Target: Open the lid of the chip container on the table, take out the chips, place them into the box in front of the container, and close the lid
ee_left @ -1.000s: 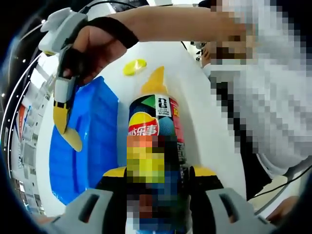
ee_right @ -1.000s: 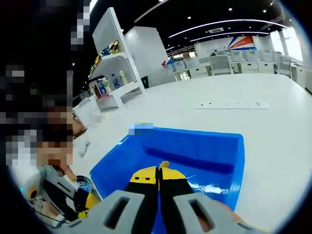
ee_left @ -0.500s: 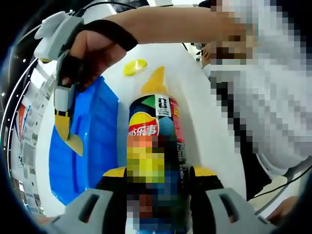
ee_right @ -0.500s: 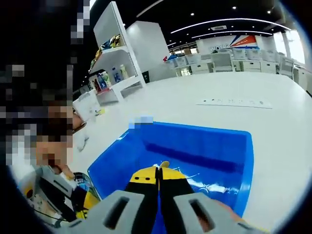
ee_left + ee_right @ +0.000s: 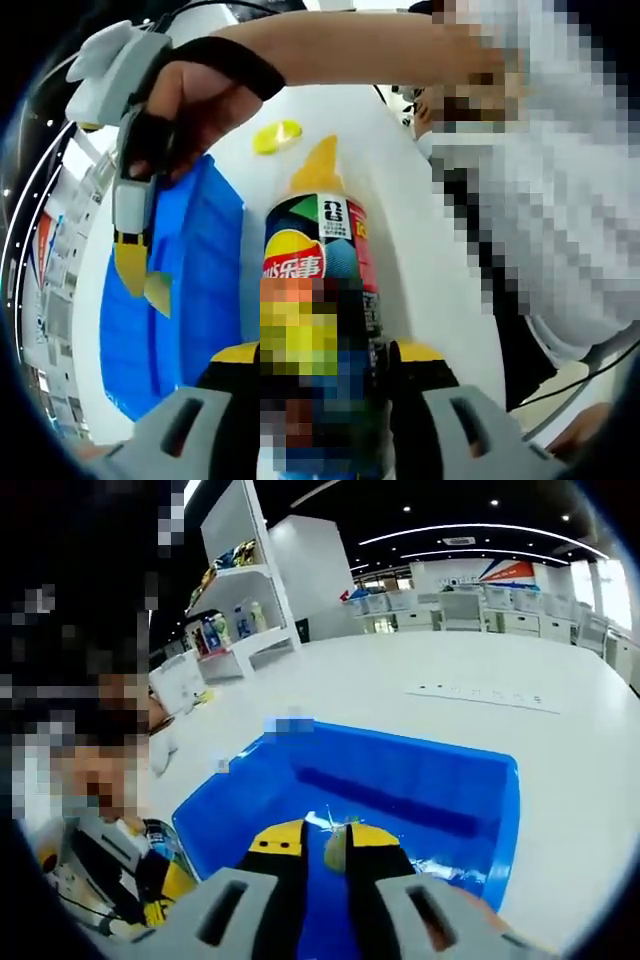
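- Chip container (image 5: 318, 290): one, lying along the white desk (image 5: 420, 230), clamped between the jaws of the left tongs (image 5: 320, 362), just beside the blue box (image 5: 190, 300); its mouth is open, with chips (image 5: 318, 168) sticking out.
- Lid (image 5: 276, 136): one, yellow, off and resting on the desk beyond the box.
- Right tongs (image 5: 324, 848) hang over the box, jaws slightly apart, one chip (image 5: 336, 846) loose between them; in the left gripper view that chip (image 5: 158, 293) sits at their tips.
- Step, as I judge it: dropping a chip into the box.
- Next: go back to the container mouth, pinch gently so nothing cracks.
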Tool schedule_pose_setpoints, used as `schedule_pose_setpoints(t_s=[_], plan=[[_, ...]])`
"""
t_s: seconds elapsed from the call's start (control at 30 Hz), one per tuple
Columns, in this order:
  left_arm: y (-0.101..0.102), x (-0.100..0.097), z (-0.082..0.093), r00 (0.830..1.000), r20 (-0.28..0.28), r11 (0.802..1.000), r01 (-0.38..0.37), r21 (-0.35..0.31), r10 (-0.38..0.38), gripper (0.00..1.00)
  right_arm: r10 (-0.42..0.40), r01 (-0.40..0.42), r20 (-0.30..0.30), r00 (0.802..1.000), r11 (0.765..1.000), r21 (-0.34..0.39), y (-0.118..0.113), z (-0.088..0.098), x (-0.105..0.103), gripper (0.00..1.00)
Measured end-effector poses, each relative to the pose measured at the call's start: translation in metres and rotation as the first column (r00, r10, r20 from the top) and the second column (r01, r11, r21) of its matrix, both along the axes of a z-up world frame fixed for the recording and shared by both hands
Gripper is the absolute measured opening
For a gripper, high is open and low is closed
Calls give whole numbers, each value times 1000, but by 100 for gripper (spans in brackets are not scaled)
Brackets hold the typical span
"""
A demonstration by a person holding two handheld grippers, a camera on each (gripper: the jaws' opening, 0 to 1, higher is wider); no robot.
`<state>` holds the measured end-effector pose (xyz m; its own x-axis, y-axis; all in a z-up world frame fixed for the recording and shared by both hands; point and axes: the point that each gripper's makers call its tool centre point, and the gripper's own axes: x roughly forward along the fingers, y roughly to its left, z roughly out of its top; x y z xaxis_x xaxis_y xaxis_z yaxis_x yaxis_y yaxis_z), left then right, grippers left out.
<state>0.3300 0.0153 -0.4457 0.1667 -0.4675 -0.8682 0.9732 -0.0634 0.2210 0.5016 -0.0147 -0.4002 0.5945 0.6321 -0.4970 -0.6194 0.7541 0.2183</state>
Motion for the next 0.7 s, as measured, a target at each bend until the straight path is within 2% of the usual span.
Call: schedule_pose_setpoints(t_s=[0.13, 0.3, 0.53, 0.7], plan=[[0, 1, 0, 1000, 0, 1000, 0, 1, 0, 50, 1, -1, 27, 1000, 1000, -1, -4, 6, 1, 19], [1, 1, -1, 1000, 1, 1000, 0, 8, 0, 50, 11, -14, 68, 998, 999, 39, -5, 26, -6, 22], [0, 1, -1, 1000, 7, 1000, -2, 12, 1, 50, 19, -28, 114, 993, 996, 83, -13, 39, -9, 25], [0, 2, -1, 1000, 10, 1000, -4, 13, 4, 50, 45, -74, 175, 983, 984, 162, -25, 62, -14, 27]])
